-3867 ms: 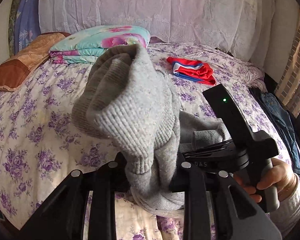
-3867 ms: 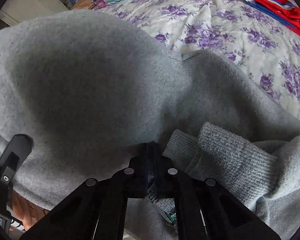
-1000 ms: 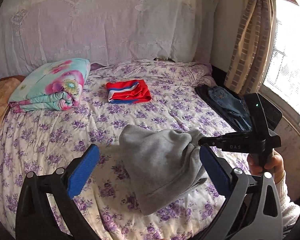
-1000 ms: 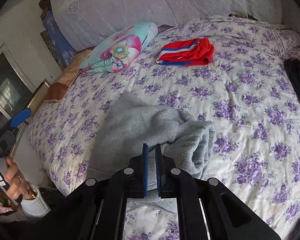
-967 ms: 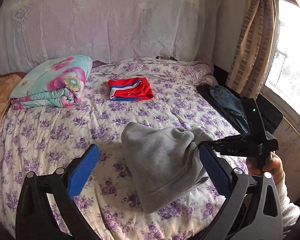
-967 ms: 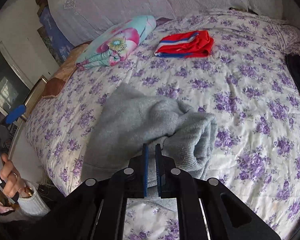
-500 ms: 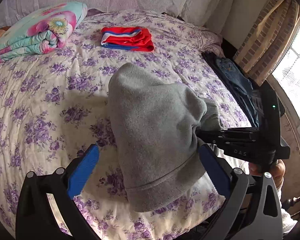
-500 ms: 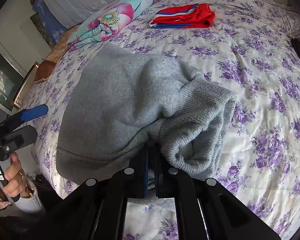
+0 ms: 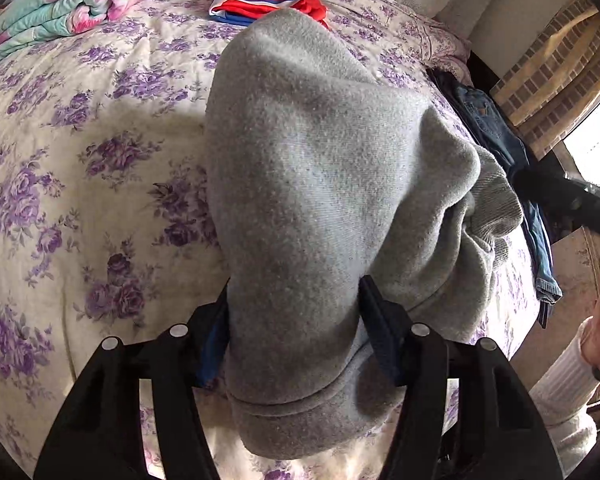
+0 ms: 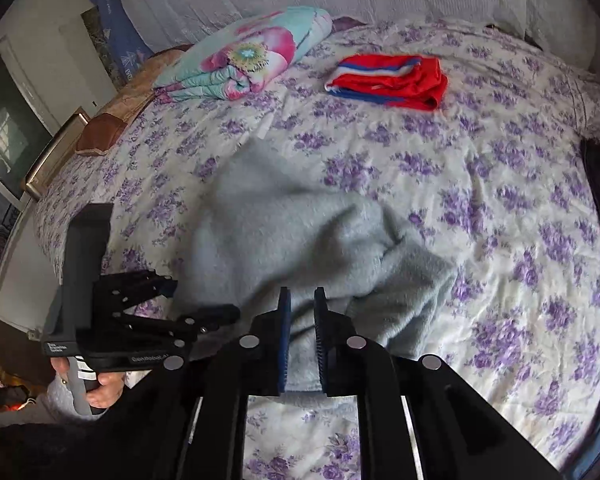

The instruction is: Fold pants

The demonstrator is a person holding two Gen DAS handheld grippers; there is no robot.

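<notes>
Left wrist, left gripper (image 9: 296, 328) closing around grey pants (image 9: 320, 184)

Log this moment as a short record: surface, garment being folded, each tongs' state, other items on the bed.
surface: bed with purple-flowered sheet
garment: grey sweatpants, bunched in a folded heap near the bed's front edge
left tongs: closing around the near end of the heap, pads at the cloth on both sides
right tongs: opening, grey cloth showing between the pads
other items: red, white and blue folded garment; floral folded quilt; blue jeans at the bed's right edge
</notes>
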